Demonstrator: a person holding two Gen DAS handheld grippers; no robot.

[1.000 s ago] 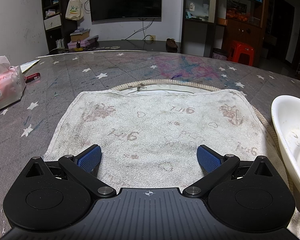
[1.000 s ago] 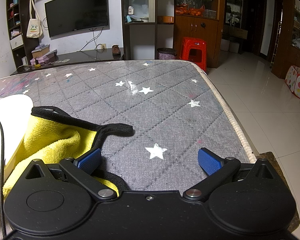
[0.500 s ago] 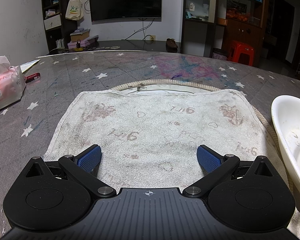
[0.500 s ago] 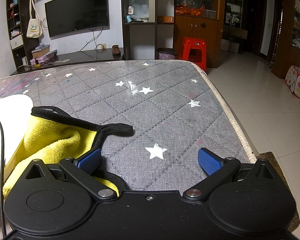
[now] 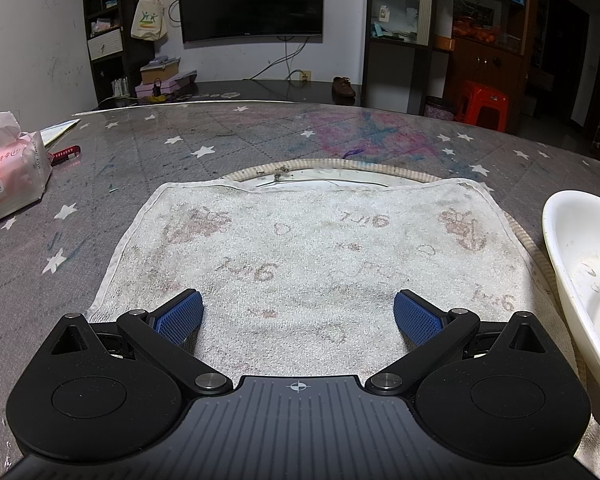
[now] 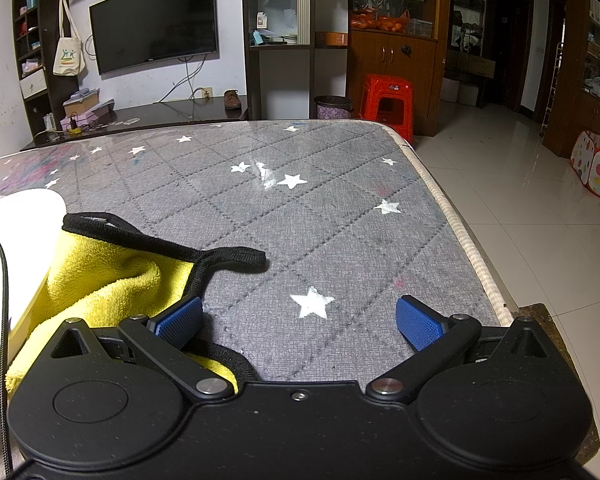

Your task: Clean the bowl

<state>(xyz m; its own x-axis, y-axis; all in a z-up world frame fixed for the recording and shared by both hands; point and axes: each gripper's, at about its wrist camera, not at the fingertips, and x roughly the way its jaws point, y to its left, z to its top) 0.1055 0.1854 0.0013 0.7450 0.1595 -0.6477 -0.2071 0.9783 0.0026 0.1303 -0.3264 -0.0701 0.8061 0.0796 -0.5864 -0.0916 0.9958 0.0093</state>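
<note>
Left gripper [image 5: 298, 312] spread wide, holding nothing — blue pads [image 5: 180, 315] low over a stained white towel [image 5: 312, 248] spread flat on the grey star-print table [image 5: 148, 148]. Towel draped over a round mat [image 5: 404, 174] with only its far rim showing. White bowl [image 5: 580, 272] just off the towel's right edge, at the frame's right side, inside smeared with residue. Pink tissue pack [image 5: 10, 176] near the table's left edge, well apart from the towel.

Right gripper [image 6: 299, 316] also wide open, empty, near the table's right edge. Yellow cloth [image 6: 108, 280] with black trim bunched by its left pad [image 6: 180, 320], tucked against the bowl [image 6: 16, 240] — contact with the pad unclear. Black cable [image 6: 4, 300] crossing in front of the bowl.
</note>
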